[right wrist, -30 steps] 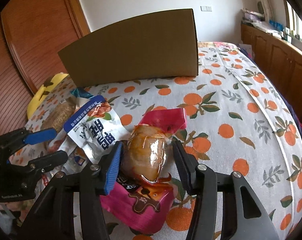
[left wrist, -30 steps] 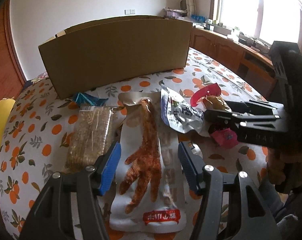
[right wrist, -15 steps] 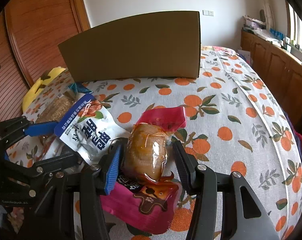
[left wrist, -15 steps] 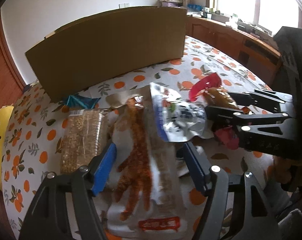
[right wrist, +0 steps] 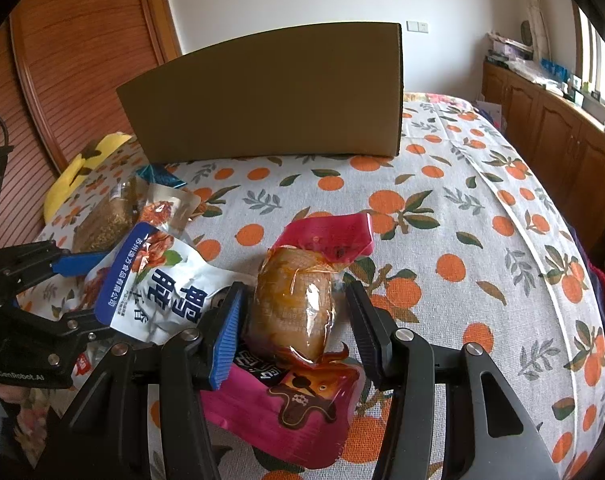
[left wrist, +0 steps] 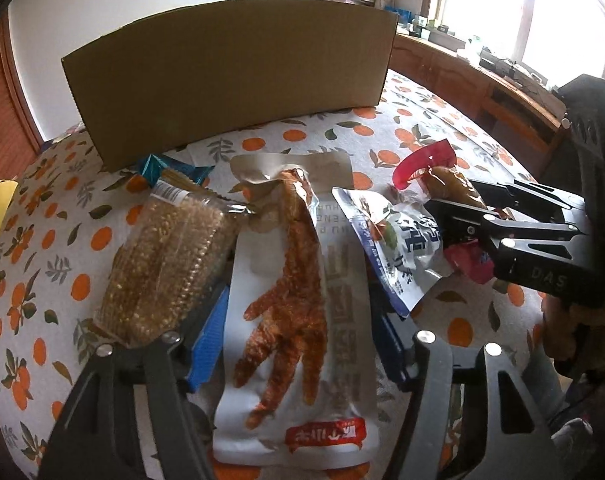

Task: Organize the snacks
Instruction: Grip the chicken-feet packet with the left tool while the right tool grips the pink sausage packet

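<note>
My left gripper point(left wrist: 298, 336) is closed on a white pouch with a red chicken foot point(left wrist: 298, 304) and holds it above the cloth. A brown grain bar pack point(left wrist: 170, 264) leans on its left finger. A blue and white duck snack bag point(left wrist: 390, 248) rests on its right side. My right gripper point(right wrist: 296, 320) straddles a clear pack of brown meat with a pink top point(right wrist: 298, 296); its pads stand a little off the pack. A magenta pouch point(right wrist: 294, 412) lies under it. A large cardboard box point(right wrist: 270, 96) stands behind.
The table wears an orange-print cloth point(right wrist: 482, 240). A teal wrapper point(left wrist: 158, 168) lies by the box. A yellow cushion point(right wrist: 82, 164) sits at the left edge. Wooden cabinets point(right wrist: 550, 128) run along the right wall.
My left gripper has closed on the chicken foot pouch and lifted it, and the grain bar and duck bag have risen with it. My right gripper has moved slightly forward.
</note>
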A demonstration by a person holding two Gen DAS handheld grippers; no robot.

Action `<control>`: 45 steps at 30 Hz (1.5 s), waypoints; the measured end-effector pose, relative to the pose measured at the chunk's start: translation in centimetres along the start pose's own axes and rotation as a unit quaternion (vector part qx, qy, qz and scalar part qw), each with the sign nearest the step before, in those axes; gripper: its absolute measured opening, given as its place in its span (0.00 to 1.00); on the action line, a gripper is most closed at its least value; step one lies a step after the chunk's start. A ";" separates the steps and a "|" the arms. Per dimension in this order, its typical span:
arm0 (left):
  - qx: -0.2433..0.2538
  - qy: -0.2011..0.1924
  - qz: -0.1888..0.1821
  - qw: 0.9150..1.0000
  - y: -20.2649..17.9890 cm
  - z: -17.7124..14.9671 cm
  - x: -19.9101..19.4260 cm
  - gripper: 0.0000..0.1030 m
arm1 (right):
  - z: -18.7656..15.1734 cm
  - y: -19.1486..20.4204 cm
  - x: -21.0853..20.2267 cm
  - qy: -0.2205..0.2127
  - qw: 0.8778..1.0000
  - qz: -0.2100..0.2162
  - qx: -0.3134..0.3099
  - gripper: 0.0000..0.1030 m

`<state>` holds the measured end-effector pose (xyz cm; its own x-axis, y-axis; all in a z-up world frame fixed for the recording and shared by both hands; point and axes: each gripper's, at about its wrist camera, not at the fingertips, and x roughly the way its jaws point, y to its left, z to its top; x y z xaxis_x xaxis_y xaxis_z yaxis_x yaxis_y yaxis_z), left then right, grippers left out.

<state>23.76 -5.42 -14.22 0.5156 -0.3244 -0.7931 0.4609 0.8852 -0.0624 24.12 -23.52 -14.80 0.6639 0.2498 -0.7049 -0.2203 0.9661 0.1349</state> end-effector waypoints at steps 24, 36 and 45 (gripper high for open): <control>-0.030 -0.063 0.005 0.998 0.5 -0.1 -4.8 0.51 | 0.0 0.0 0.0 -0.002 1.000 0.000 0.002 0.47; -0.032 -0.080 0.000 0.996 0.2 0.1 -5.9 0.51 | 0.1 -0.4 -0.5 -0.006 1.000 -0.009 0.006 0.44; -0.042 -0.101 -0.005 0.994 0.7 0.6 -7.1 0.52 | 0.7 -0.3 -1.3 -0.007 1.000 -0.009 -0.001 0.44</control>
<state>20.85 -2.73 -8.30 0.6495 -0.3865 -0.6548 0.4096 0.9034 -0.1269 23.81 -24.06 -13.46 0.6779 0.2324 -0.6975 -0.2090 0.9705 0.1202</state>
